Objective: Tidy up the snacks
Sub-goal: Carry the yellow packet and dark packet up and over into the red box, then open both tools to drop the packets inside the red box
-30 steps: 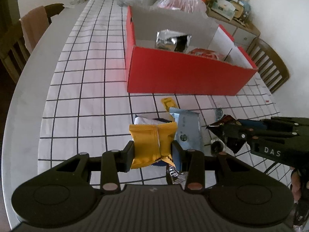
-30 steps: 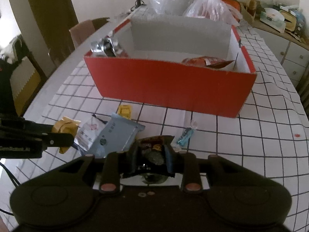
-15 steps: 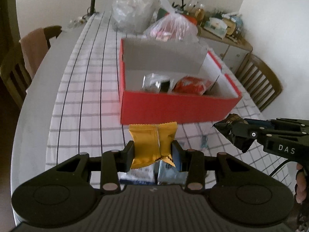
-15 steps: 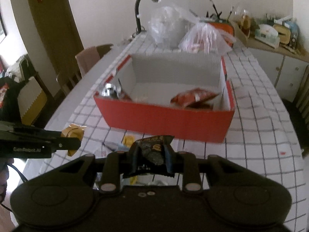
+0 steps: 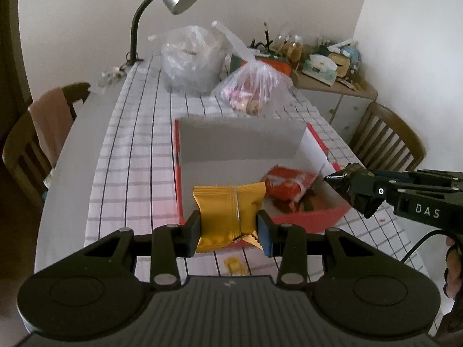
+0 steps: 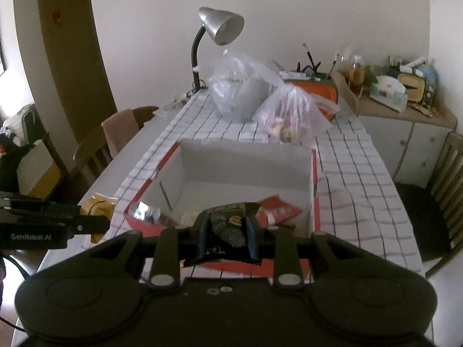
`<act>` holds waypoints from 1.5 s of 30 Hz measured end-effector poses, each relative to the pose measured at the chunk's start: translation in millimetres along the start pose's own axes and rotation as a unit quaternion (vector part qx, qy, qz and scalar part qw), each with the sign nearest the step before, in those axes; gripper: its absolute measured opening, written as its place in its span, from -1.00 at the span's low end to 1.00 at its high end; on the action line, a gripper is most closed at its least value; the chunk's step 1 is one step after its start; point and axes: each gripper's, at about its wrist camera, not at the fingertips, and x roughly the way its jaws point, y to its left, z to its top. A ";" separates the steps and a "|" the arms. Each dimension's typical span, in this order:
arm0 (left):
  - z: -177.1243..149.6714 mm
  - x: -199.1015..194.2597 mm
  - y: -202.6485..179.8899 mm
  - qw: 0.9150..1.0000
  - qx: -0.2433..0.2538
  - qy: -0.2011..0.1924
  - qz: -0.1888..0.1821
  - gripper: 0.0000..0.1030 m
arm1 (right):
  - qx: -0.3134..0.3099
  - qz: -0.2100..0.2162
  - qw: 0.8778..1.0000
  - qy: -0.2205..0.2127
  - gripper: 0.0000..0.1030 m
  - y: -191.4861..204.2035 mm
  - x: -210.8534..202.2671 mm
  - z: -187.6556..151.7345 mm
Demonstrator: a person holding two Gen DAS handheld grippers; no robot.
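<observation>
1. The red cardboard box with a white inside (image 5: 306, 219) sits mid-table on the checked tablecloth (image 5: 130, 156), already holding a red packet (image 5: 286, 182).
2. The left gripper (image 5: 230, 228) clamps a gold foil snack packet (image 5: 228, 211) above the box's near-left corner.
3. The right gripper (image 6: 227, 232) pinches a crinkled black snack packet (image 6: 228, 222) over the near wall.
4. Step, as I judge it: carrying both in; next, reach over the rim and let go.

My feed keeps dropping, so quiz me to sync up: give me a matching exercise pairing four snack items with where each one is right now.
Things:
1. gold packet
2. black packet
3. red packet
4. silver packet

Places:
A. lying in the red box, right part
B. clamped in the left gripper
C. lying in the red box, left end
D. clamped in the right gripper

Pairs: 1-B, 2-D, 3-A, 4-C
</observation>
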 end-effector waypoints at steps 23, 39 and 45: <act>35.4 91.2 5.1 0.997 0.007 0.068 0.026 -0.23 | -0.016 -0.034 0.997 0.065 -0.48 -6.2 87.3 8.3; 30.0 111.7 4.7 0.995 0.008 0.089 0.037 -0.23 | -0.001 -0.038 0.993 0.112 -0.39 -14.8 121.6 -10.7; 30.3 107.3 6.2 0.996 0.003 0.084 0.039 -0.21 | 0.008 -0.024 0.994 0.108 -0.24 -13.1 112.3 -6.3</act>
